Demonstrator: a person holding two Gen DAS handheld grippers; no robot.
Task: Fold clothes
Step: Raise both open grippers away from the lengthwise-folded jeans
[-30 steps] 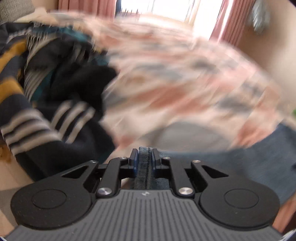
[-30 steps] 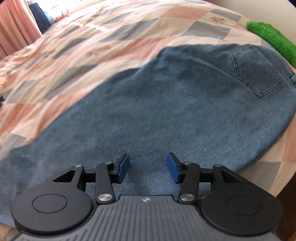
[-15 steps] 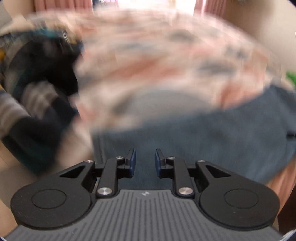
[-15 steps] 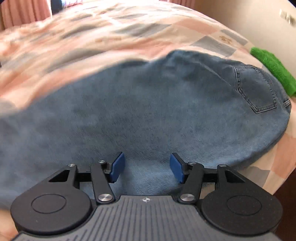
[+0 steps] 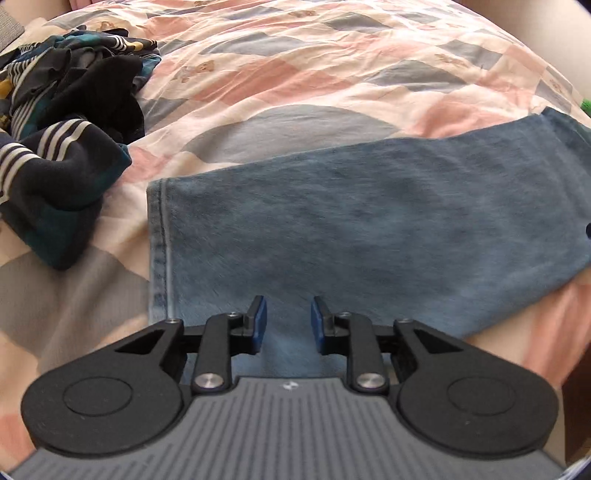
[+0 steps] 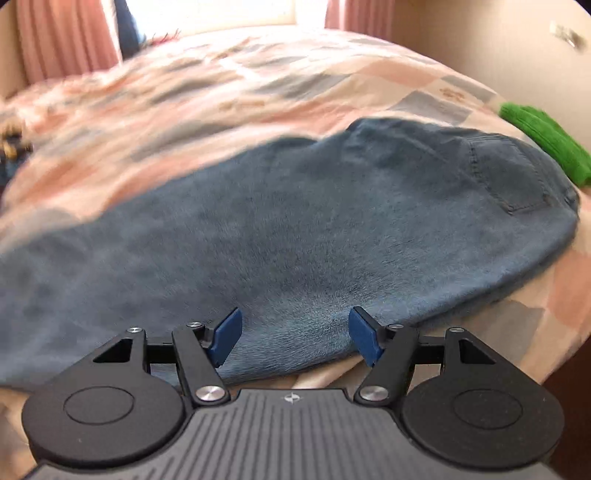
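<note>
Jeans (image 5: 369,221) flat on the bed (image 5: 314,66), hem end at left, back pocket (image 6: 509,173) at right. Left tool (image 5: 285,320) narrowly parted over the hem end, holding nothing. Right tool (image 6: 295,336) spread wide above the near edge, empty. Dark striped clothes (image 5: 62,122) heaped left; green cloth (image 6: 543,136) far right.

You can see a bed with a cover (image 5: 332,74) of pink, grey and white patches, and some patches have little bears. Pink curtains (image 6: 70,40) hang by a bright window (image 6: 229,11). A plain wall (image 6: 461,33) stands on the right.
</note>
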